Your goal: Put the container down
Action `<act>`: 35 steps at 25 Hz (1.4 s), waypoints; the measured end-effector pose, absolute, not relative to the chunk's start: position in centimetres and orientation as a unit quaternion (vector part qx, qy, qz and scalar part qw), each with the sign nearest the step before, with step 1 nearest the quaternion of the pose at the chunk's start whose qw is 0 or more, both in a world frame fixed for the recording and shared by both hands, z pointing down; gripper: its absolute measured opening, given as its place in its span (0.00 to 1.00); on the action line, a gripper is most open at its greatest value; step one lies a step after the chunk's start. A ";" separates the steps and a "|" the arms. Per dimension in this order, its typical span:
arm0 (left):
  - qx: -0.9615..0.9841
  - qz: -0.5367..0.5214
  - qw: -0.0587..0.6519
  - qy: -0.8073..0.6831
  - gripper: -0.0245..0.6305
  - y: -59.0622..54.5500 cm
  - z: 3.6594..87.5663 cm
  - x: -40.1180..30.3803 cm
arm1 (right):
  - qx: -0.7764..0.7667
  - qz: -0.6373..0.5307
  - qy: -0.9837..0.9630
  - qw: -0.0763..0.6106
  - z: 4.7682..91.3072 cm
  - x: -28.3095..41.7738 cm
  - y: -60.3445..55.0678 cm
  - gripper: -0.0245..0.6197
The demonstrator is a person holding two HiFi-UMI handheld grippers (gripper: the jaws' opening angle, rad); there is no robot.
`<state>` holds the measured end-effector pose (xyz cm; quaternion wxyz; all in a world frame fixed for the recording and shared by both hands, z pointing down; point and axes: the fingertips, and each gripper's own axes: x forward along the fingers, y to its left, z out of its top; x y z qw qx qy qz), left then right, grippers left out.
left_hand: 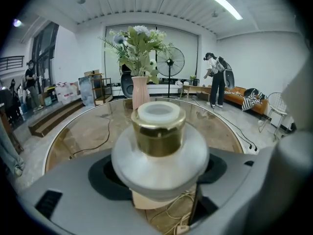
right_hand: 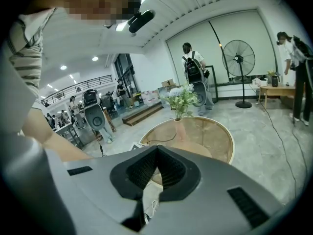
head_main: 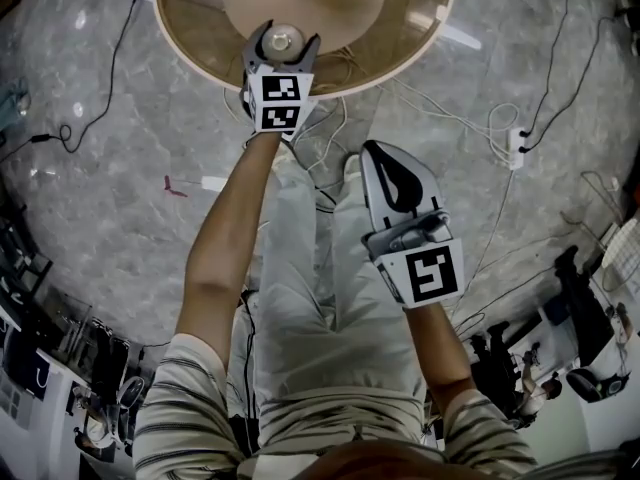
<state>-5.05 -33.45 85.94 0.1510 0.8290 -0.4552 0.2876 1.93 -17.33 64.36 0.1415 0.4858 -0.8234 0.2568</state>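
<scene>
White, gold-collared container [left_hand: 157, 131] is clamped in the left hand-held gripper [head_main: 282, 44], top centre, just inside the round tabletop's [head_main: 420, 56] near rim. Open glass runs to the vase [left_hand: 140, 93]. The right hand-held gripper [head_main: 387, 164] is clenched, empty, mid-frame.

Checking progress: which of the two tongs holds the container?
The left tongs, over the round glass table: their jaws clamp the white container with the gold collar. The right tongs are shut with nothing between them.
</scene>
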 end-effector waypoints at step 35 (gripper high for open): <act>0.825 0.262 0.162 -0.473 0.53 -27.6 73.0 -5.0 | 0.491 0.212 -0.840 0.094 54.5 3.2 -14.2 0.05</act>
